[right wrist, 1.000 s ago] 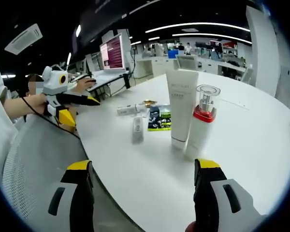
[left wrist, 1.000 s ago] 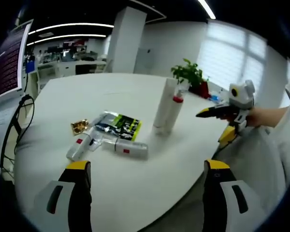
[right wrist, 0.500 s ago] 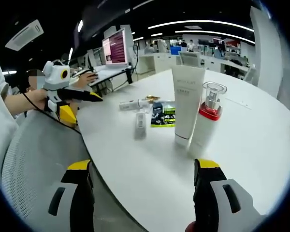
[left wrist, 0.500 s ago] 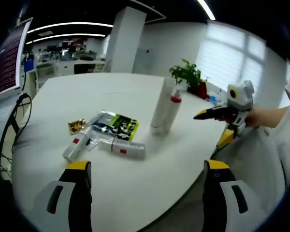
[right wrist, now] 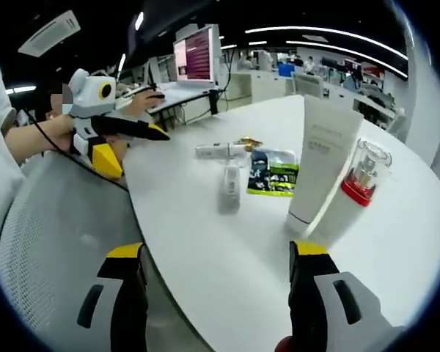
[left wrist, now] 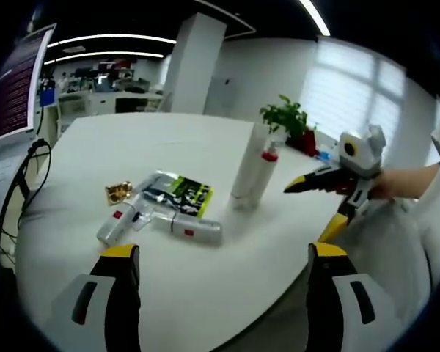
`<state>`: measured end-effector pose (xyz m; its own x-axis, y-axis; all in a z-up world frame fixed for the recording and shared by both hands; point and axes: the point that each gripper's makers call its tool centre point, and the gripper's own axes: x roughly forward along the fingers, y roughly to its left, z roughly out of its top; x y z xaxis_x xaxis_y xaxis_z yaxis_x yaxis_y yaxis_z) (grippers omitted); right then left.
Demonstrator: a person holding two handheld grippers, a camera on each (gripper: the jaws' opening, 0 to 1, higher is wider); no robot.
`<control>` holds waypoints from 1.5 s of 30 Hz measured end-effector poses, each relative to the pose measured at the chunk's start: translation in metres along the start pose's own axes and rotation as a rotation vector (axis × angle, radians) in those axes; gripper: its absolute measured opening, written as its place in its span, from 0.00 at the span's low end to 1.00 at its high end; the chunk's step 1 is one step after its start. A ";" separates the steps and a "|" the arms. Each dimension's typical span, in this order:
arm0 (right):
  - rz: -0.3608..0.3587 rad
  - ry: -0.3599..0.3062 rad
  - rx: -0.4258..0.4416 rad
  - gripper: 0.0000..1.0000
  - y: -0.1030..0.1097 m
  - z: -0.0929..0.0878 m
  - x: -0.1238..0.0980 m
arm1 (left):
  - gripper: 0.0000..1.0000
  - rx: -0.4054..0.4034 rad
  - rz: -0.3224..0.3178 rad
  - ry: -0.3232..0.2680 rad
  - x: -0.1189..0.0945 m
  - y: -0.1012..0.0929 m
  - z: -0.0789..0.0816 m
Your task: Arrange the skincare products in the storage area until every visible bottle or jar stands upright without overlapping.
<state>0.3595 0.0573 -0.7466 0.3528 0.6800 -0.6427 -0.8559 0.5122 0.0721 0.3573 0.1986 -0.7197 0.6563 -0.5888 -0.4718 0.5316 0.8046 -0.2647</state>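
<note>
Both grippers, left gripper (left wrist: 216,275) and right gripper (right wrist: 216,271), gape wide, holding nothing. Centre frame, tube (right wrist: 321,165) and pump bottle (right wrist: 348,202) stand upright touching; two small bottles (left wrist: 194,228) lie on the tabletop (left wrist: 205,293) beside a sachet (left wrist: 182,193), labels unreadable.

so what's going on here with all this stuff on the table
A person holds a tool in each hand at the edge of a round white table, tidying skincare products. Both tools, left and right, hover open and empty, touching nothing. A tall white tube and a red-collared pump bottle already stand upright side by side. Two small white bottles lie on their sides near a green-and-black sachet and a small gold packet.
</note>
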 end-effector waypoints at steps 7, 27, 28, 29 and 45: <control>0.033 0.035 -0.072 0.79 0.004 0.007 0.019 | 0.87 -0.001 0.001 -0.002 -0.001 0.001 0.000; 0.047 0.108 -0.135 0.67 -0.005 0.029 0.066 | 0.85 0.032 -0.034 0.020 0.001 -0.009 -0.002; 0.047 0.117 -0.139 0.66 -0.005 0.030 0.069 | 0.85 0.034 -0.035 0.021 0.002 -0.009 -0.002; 0.047 0.124 -0.139 0.64 -0.005 0.031 0.071 | 0.85 0.037 -0.037 0.022 0.002 -0.010 -0.003; 0.049 0.246 -0.124 0.48 -0.013 0.026 0.124 | 0.84 0.058 -0.066 0.036 0.001 -0.008 -0.008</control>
<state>0.4244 0.1490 -0.8073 0.2200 0.5470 -0.8077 -0.9150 0.4028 0.0235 0.3499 0.1920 -0.7246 0.5998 -0.6363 -0.4852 0.6036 0.7578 -0.2476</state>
